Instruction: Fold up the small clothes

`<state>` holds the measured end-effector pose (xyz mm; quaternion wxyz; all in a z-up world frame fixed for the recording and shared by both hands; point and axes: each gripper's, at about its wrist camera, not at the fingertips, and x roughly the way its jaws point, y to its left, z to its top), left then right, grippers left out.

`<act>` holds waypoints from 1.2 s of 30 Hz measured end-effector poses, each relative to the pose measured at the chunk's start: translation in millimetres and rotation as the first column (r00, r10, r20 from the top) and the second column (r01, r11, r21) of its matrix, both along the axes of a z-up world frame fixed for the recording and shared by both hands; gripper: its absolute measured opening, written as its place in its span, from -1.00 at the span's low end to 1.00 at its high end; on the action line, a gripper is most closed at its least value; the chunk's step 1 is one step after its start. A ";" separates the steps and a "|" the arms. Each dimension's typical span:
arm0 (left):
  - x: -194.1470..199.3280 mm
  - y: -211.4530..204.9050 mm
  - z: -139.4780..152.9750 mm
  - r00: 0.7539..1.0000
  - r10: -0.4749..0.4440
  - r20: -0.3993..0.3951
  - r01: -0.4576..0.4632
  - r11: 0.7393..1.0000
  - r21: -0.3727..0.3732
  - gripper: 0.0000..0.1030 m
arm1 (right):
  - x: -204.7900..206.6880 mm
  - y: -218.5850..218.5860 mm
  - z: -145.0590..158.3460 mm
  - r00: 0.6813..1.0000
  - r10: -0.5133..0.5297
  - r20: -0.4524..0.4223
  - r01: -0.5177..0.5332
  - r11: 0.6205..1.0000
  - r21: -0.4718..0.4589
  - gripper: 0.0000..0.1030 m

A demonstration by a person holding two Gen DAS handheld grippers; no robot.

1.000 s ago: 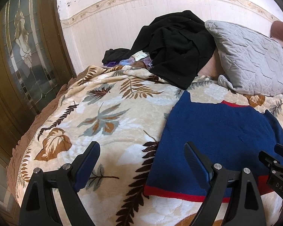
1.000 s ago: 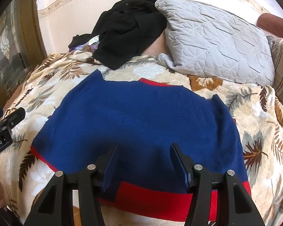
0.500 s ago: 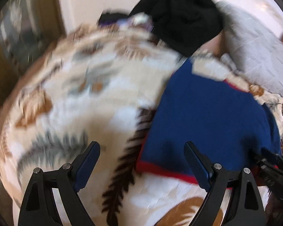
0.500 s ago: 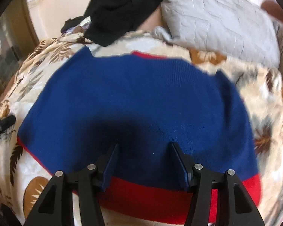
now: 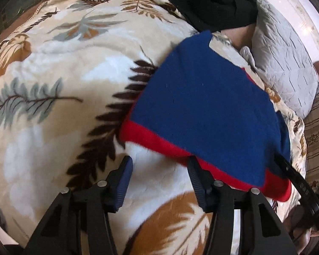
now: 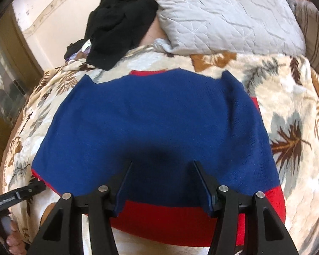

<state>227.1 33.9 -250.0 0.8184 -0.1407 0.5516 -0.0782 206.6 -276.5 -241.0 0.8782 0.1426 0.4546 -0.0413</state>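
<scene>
1. Blue sweater (image 6: pixel 155 119) with red hem lies flat on the leaf-print blanket (image 5: pixel 53 68) covering the bed, hem toward the near edge.
2. Left gripper (image 5: pixel 158 182): jaws closing, spread over bare blanket at the sweater's near left hem corner; nothing pinched.
3. Right gripper (image 6: pixel 162 186): jaws spread, poised over the middle of the hem, pinching nothing.
4. Grey pillow (image 6: pixel 223 14) and black clothes (image 6: pixel 119 25) at the far edge.
</scene>
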 end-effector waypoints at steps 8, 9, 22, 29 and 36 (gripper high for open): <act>27.9 -1.8 -6.9 0.988 0.105 0.112 -0.096 0.992 -0.077 0.53 | -0.7 -16.0 -9.4 1.000 -0.007 -0.015 0.008 0.995 0.095 0.17; 29.5 -2.3 -7.1 0.986 0.116 0.122 -0.106 0.991 -0.082 0.53 | -1.3 -17.1 -9.7 1.000 -0.006 -0.014 0.007 0.995 0.100 0.16; 35.9 -5.1 -4.6 0.981 0.109 0.161 -0.102 0.993 -0.052 -0.03 | 0.4 -5.0 -18.3 0.999 0.041 -0.032 -0.040 0.999 0.025 -0.21; 30.7 -10.2 3.0 0.973 0.081 0.215 -0.076 0.997 -0.035 -0.52 | -11.5 -45.2 -3.7 0.997 -0.078 0.013 0.074 0.972 0.222 -0.22; 21.3 -23.7 32.8 0.939 0.008 0.344 -0.009 1.000 -0.001 -0.65 | -26.5 -100.1 -7.5 0.967 -0.252 -0.028 0.245 0.902 0.356 -0.22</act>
